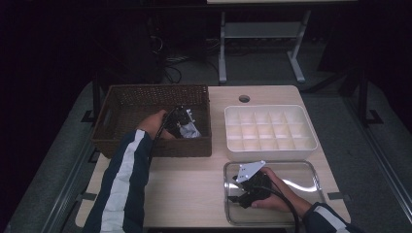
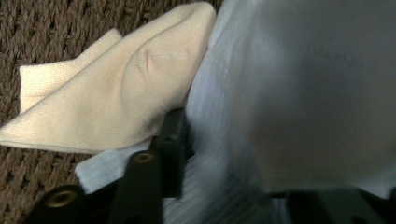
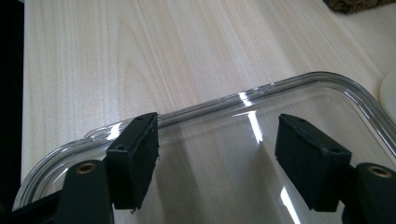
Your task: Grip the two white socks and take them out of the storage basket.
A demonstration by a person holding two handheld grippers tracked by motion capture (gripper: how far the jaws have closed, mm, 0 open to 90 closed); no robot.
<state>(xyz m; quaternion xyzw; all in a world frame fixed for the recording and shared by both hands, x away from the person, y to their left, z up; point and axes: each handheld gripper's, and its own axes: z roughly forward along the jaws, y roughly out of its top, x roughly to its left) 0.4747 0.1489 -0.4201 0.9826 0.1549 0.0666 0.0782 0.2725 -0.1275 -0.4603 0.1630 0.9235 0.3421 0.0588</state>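
Observation:
My left gripper (image 1: 183,122) reaches into the brown wicker basket (image 1: 145,90). In the left gripper view its jaws (image 2: 252,163) are closed on a bunched pale blue cloth (image 2: 303,93), with the left pad (image 2: 173,135) pressed against its side. A folded cream cloth (image 2: 116,102) lies beside it on the woven basket floor (image 2: 42,28). The right jaw is mostly hidden by the pale cloth (image 1: 190,131). My right gripper (image 1: 238,194) rests over a clear shallow tray (image 1: 313,167). Its jaws (image 3: 217,140) stand open above the tray's bottom with nothing between them, near the clear rim (image 3: 280,84).
A white box with several square compartments (image 1: 270,151) stands behind the clear tray, right of the basket. A round hole (image 1: 244,98) is cut in the wooden table top (image 1: 184,189). A desk frame and cables stand on the dark floor beyond.

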